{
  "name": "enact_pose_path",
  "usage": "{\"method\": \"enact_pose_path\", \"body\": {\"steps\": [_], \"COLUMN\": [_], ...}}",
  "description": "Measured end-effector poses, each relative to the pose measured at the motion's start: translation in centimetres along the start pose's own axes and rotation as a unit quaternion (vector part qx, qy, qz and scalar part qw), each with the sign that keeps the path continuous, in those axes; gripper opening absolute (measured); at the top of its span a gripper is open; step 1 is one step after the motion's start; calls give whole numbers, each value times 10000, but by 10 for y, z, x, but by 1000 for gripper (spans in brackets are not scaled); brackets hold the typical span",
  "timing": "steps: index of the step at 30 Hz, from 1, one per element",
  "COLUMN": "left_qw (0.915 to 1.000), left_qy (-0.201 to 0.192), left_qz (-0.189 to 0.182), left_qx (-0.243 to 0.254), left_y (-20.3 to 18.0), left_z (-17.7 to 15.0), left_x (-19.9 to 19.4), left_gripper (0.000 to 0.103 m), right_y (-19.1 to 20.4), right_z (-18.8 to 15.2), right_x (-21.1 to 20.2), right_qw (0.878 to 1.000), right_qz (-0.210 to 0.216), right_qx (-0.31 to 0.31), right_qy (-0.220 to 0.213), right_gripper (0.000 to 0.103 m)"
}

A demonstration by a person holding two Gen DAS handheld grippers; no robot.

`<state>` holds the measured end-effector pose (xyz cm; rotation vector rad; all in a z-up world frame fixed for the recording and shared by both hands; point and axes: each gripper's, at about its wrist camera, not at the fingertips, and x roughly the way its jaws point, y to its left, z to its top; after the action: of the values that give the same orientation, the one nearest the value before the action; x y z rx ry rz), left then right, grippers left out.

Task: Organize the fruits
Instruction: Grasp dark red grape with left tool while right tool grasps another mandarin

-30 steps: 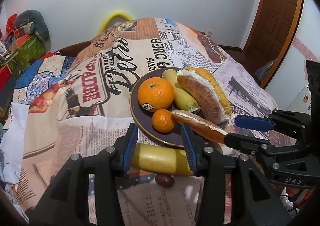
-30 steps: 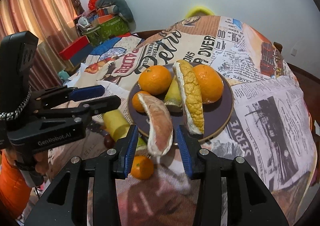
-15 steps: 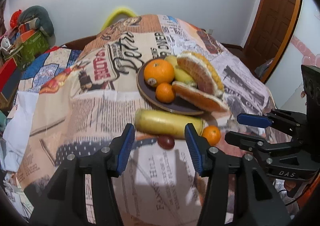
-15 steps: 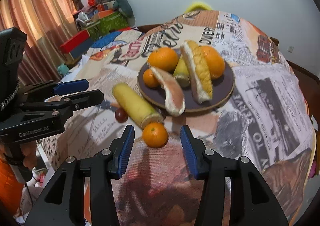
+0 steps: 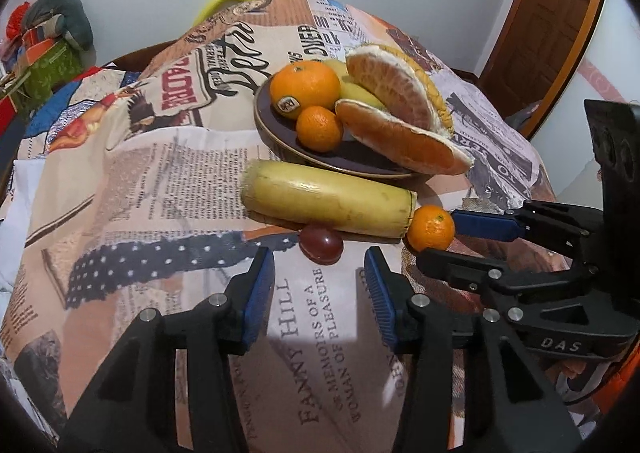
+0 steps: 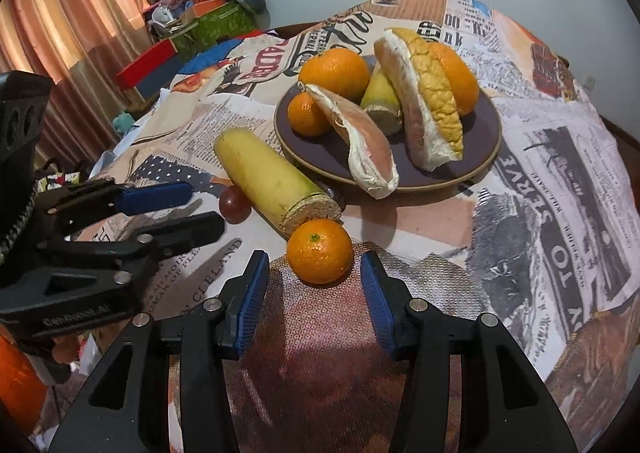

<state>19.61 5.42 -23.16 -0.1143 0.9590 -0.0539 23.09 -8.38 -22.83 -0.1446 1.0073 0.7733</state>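
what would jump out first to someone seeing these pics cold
The dark plate heaped with oranges and big peeled pomelo wedges, mid-table on a loud newspaper-print cloth. Just in front of it lie a cut banana piece, a red grape and a small mandarin, which sits right before the open right gripper.

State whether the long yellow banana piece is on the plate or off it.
Off. The banana piece lies on the tablecloth beside the plate, just outside its rim.

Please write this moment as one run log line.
left gripper: open, empty | right gripper: open, empty | mandarin, banana piece, grape: off plate
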Motion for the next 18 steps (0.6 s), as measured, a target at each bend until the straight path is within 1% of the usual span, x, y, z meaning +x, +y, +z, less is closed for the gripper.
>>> {"method": "enact_pose_path", "body": {"steps": [2, 4, 8, 10, 12, 18], "left_qw": [10000, 10000, 9999, 9999, 10000, 10000], "left_qy": [48, 71, 27, 15, 18, -4], "left_qz": [21, 37, 104, 131, 56, 32], "left_qx": [18, 1, -5, 25, 37, 26], "left_y": [0, 1, 1, 0, 0, -2], "left_z": [1, 3, 6, 6, 6, 4], "left_x": [7, 13, 18, 19, 20, 15], "left_gripper": [43, 41, 39, 33, 24, 24], "right_y": [-1, -2, -4, -4, -3, -5], "right_z": [0, -1, -1, -2, -3, -5], "right_x": [1, 1, 1, 0, -2, -16], "right_qw": [10000, 9999, 9997, 9997, 9998, 9995], "right_qz": [35, 78, 144, 141, 101, 51], "right_qx": [65, 115, 159, 159, 146, 181], "right_qy": [-25, -41, -65, -89, -122, -252], "right_gripper": [40, 33, 32, 32, 31, 31]}}
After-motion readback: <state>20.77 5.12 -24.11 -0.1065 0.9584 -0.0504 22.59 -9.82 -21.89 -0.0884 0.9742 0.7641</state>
